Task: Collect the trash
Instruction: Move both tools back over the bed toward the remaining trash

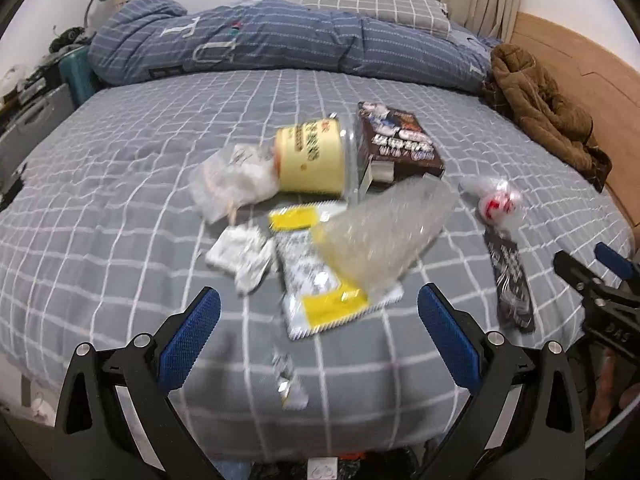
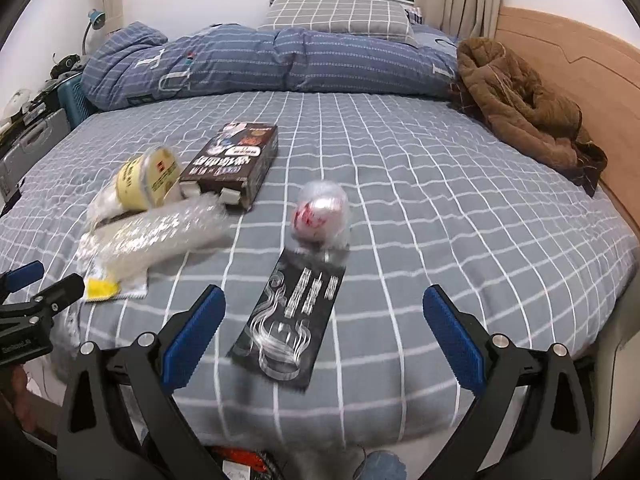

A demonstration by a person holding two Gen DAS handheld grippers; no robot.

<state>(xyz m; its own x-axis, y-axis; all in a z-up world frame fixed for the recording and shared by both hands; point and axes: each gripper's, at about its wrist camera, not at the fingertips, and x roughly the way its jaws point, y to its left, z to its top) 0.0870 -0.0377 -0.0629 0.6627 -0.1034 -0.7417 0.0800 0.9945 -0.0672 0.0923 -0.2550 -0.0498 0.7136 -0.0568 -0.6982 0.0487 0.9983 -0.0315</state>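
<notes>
Left gripper (image 1: 318, 312) spread wide, nothing held, hovered at bottom of left wrist frame over near edge of grey checked bed (image 1: 120, 184). Right gripper (image 2: 324, 316) likewise wide open and empty, at bottom of right wrist frame.

Trash clustered mid-frame in left view: yellow cup (image 1: 310, 158) on its side, touching crumpled clear bag (image 1: 230, 180) to its left and dark brown box (image 1: 400, 140) to its right. Below those, yellow-and-white sachet (image 1: 320, 284) flat on sheet, partly covered by bubble wrap (image 1: 380, 236). Small white wrappers (image 1: 240, 254) just left of sachet. Tiny scrap (image 1: 288, 384) near bottom centre, too blurred to identify.

In right view: black flat packet (image 2: 290, 320) between the open fingers, lower centre, with red-and-white ball in clear plastic (image 2: 322, 216) touching its far end.

Upper frame: rolled blue duvet (image 1: 280, 44), checked pillow (image 1: 372, 0), brown jacket (image 1: 540, 108) at right by wooden headboard (image 1: 592, 80).
</notes>
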